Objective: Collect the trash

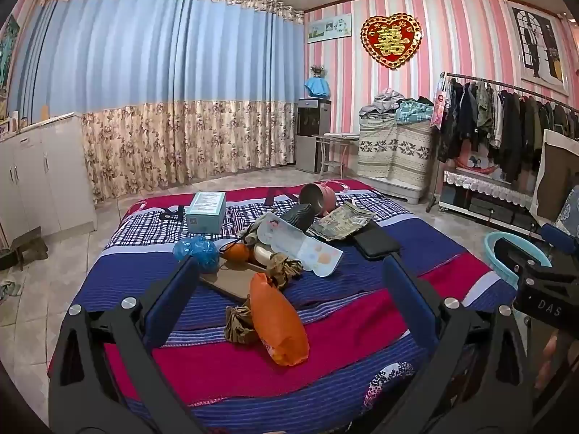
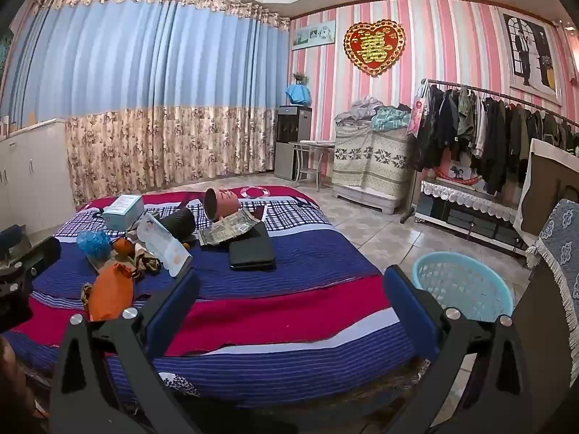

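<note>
At the far left a white cabinet [image 1: 43, 170] ran out of the picture, and what stood on its top was too small to make out. On the bed [image 1: 343, 278], going rightward, lay a pale blue box [image 1: 206, 211], a crumpled blue bag [image 1: 197, 249], an orange fruit [image 1: 237, 252] half hidden behind other litter, and an orange plastic bag [image 1: 278, 322] lying against a brown crumpled wrapper [image 1: 239, 323] that it partly covered. Behind these a flat board [image 1: 231, 278] showed only in part. Further right lay a pale printed packet [image 1: 307, 249], a pink pot [image 1: 318, 199] tipped on its side, a printed foil pouch [image 1: 342, 222] and a black case [image 1: 376, 242]. The left gripper [image 1: 289, 282] hung above the near end of the bed with its fingers [image 1: 173, 300] spread wide and released, the trash seen between them but untouched. The right gripper [image 2: 289, 293] also had its fingers [image 2: 409, 300] released, nothing in them; in the left view only a black edge of it showed. On the floor right of the bed stood a light blue basket [image 2: 463, 285], its near rim cut off by a finger. A clothes rack [image 2: 488, 126] ran off the right edge.
</note>
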Tool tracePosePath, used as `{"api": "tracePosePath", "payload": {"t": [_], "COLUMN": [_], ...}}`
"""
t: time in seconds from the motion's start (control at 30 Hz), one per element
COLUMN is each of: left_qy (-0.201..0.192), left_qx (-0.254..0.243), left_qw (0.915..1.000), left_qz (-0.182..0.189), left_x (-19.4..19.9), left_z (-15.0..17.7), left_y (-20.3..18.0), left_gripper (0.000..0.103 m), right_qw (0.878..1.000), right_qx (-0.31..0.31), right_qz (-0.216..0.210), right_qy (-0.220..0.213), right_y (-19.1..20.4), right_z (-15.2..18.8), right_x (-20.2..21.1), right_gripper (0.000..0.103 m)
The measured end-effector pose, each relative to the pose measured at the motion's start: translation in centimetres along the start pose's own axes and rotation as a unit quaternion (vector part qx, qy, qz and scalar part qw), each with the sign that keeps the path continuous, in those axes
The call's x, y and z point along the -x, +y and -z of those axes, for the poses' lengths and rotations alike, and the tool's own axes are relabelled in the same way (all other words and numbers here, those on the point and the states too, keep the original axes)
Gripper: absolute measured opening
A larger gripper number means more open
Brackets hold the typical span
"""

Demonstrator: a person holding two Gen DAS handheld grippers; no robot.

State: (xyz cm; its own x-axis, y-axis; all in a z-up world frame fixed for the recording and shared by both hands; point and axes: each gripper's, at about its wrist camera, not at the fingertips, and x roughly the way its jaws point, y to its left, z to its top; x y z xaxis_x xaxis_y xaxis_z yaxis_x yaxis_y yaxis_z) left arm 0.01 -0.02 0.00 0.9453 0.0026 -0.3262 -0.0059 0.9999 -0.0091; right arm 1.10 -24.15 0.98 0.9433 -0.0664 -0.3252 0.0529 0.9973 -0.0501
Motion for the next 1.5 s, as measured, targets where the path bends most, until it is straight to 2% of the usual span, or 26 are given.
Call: {"api": "tracePosePath", "payload": {"t": [1.5], "left_qy": [-0.002], "left_qx": [0.007], "left_qw": [1.0000], "left_qz": [0.001], "left_x": [-0.10], "left_z": [-0.11], "left_y": [0.45], "left_gripper": [0.098], "right_qw": [1.000], "right_qx": [-0.004], "right_qz": [-0.003], "right_qy": [-0.002], "right_y": [-0.18], "right_z": [-0.07], "right_x": [0.22], "right_gripper": [0.099]}}
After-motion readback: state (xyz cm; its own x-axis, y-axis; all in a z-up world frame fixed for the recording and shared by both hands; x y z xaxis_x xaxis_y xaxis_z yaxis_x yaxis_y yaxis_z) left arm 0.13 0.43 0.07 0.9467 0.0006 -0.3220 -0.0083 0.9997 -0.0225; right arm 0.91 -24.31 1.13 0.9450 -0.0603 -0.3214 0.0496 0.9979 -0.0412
